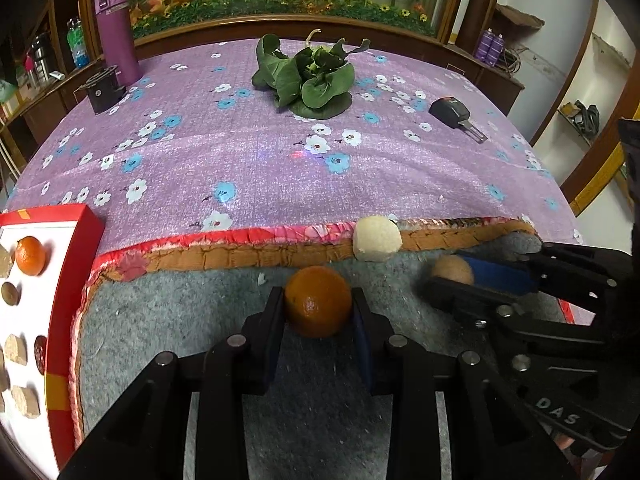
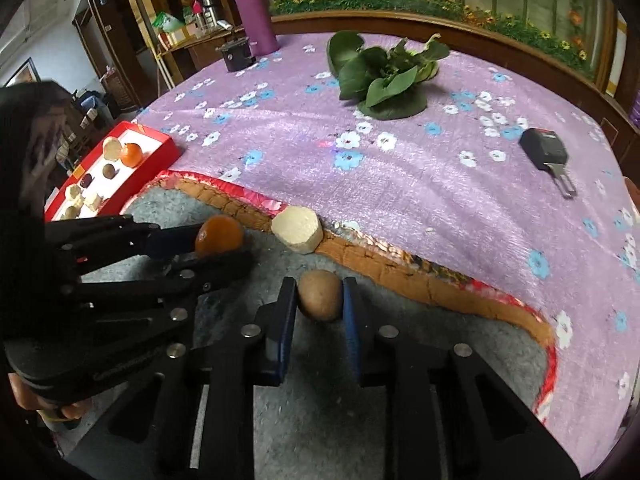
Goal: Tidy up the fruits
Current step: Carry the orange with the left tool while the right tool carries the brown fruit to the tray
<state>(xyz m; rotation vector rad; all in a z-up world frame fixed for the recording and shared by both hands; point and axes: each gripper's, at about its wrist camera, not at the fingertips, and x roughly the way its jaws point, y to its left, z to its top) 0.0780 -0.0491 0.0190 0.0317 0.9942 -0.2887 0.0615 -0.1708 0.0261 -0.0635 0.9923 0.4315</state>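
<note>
Across the table spreads a purple cloth printed with white and blue flowers (image 1: 248, 148); its near edge is folded back with a red and orange hem, baring a grey felt underlay (image 1: 192, 312). At the left edge a red-walled shallow box with a white floor (image 1: 86, 232) holds another orange, small dark round pieces and pale chunks too small to name; the frame cuts it off. Farther back lie a bunch of dark green leafy vegetable (image 1: 312, 76), a tall purple flask (image 1: 116, 32), a small black block (image 1: 102, 90) and a black buckle with a metal tongue (image 1: 454, 114), none in the way. Just beyond both grippers, on the folded hem, sits a pale cream foam-like chunk (image 1: 376, 238). Over the felt, the left gripper (image 1: 318, 312) is clamped on a round orange fruit (image 1: 318, 300), pads pressing both sides. Beside it, the right gripper (image 2: 320, 300) has its jaws pressed against a small tan-brown round fruit (image 2: 320, 294), partly hidden behind a blue pad in the left view.
</note>
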